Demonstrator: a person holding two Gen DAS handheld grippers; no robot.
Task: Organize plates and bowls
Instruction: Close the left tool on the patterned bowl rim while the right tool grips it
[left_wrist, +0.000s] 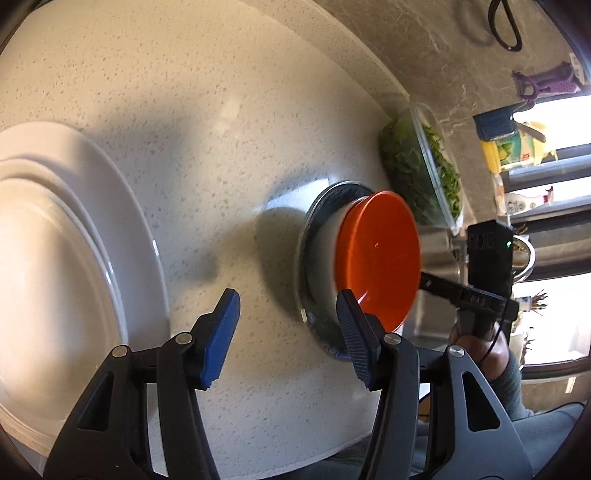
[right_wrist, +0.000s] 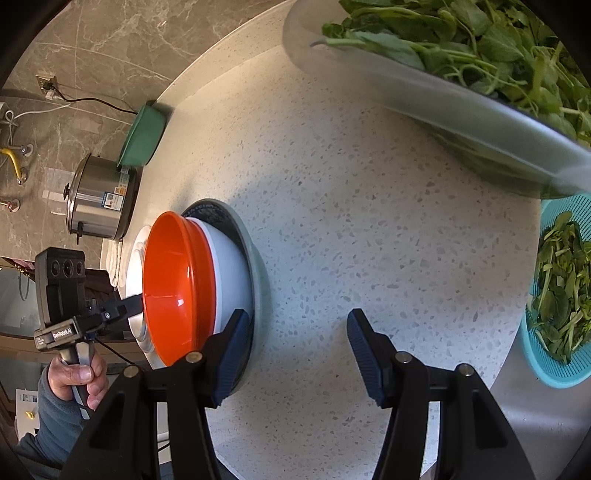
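Observation:
An orange bowl (left_wrist: 378, 254) sits nested in a white bowl (left_wrist: 327, 254) on a dark-rimmed plate (left_wrist: 314, 221) on the speckled counter. The same stack shows in the right wrist view: orange bowl (right_wrist: 173, 291), white bowl (right_wrist: 232, 273), plate (right_wrist: 247, 236). A stack of white plates (left_wrist: 55, 258) lies at the left. My left gripper (left_wrist: 288, 332) is open and empty, between the white plates and the bowl stack. My right gripper (right_wrist: 295, 350) is open and empty, just right of the bowl stack.
A clear container of leafy greens (right_wrist: 461, 74) stands behind the stack; it also shows in the left wrist view (left_wrist: 424, 173). A teal colander of greens (right_wrist: 561, 295) sits at the right. A steel pot (right_wrist: 99, 199) and a green basin (right_wrist: 142, 134) stand by the wall.

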